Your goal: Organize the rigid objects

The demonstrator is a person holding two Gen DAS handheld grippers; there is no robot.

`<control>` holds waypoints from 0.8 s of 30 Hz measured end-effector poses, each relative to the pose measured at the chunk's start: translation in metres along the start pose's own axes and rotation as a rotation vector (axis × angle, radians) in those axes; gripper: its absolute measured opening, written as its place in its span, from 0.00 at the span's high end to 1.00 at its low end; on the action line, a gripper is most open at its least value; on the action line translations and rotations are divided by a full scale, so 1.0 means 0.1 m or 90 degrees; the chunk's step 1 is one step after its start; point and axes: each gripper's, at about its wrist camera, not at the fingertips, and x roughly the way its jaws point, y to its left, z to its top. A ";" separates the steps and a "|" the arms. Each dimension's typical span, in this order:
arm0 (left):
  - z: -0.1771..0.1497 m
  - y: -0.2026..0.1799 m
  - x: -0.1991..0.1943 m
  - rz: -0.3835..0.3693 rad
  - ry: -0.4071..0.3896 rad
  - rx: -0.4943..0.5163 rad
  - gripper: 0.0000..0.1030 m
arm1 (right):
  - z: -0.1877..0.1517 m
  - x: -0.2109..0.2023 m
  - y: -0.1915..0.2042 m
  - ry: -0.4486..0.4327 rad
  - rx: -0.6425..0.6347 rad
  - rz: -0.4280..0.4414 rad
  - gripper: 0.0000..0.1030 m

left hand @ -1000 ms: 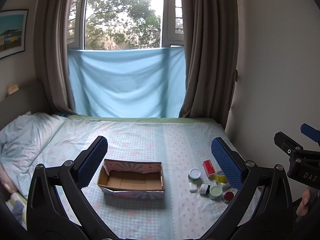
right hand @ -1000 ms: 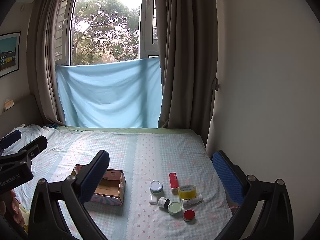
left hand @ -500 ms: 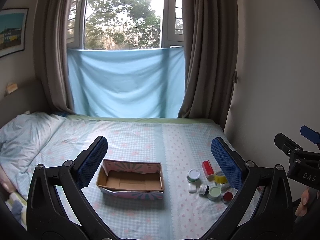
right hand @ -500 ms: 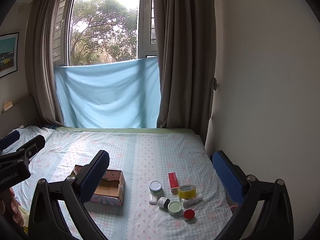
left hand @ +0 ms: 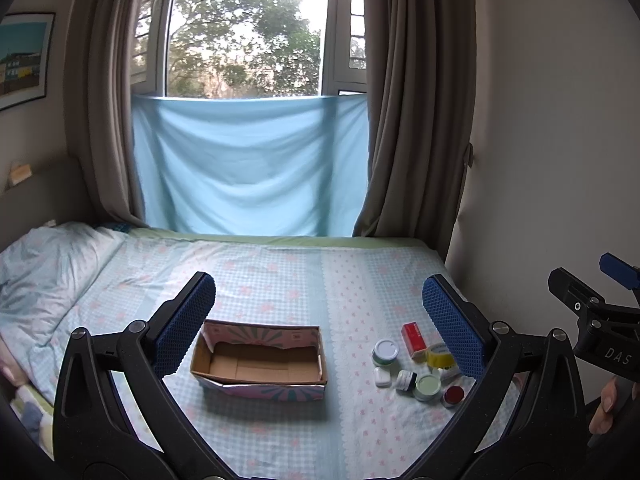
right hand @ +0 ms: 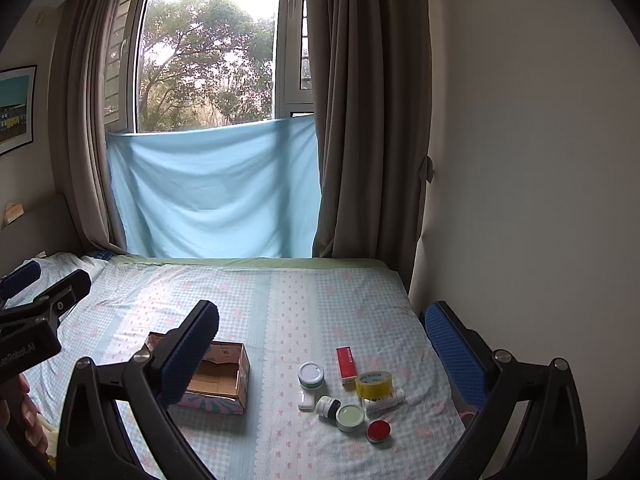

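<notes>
An open, empty cardboard box (left hand: 260, 364) lies on the bed; it also shows in the right wrist view (right hand: 218, 376). To its right is a cluster of small items: a red box (right hand: 346, 362), a yellow tape roll (right hand: 373, 383), a white-lidded jar (right hand: 311, 375), a white case (right hand: 306, 400), a small dark jar (right hand: 328, 406), a pale green lid (right hand: 350, 417), a red lid (right hand: 378, 430) and a white bottle (right hand: 384, 398). My left gripper (left hand: 318, 320) is open and empty above the box. My right gripper (right hand: 320, 344) is open and empty above the cluster.
The bed (left hand: 280, 272) has a checked blue sheet, with a pillow (left hand: 44, 264) at the left. A wall (right hand: 520, 200) runs along the bed's right edge. Curtains and a window with a blue cloth (left hand: 248, 168) stand behind the bed.
Both views have shifted only slightly; both grippers stay open and empty, and the objects on the bed have not moved.
</notes>
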 end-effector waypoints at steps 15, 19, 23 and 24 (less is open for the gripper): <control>0.10 0.23 0.20 -0.005 0.023 0.009 0.00 | 0.11 0.11 0.06 0.010 0.010 -0.009 0.00; 0.09 0.30 0.48 -0.026 0.066 0.036 0.00 | 0.08 0.21 0.02 0.021 0.025 -0.033 0.00; -0.01 0.29 0.91 -0.080 0.121 0.066 0.00 | -0.08 0.34 -0.05 0.054 0.054 -0.078 0.00; -0.04 0.25 1.03 -0.091 0.137 0.075 0.00 | -0.14 0.37 -0.08 0.064 0.066 -0.089 0.00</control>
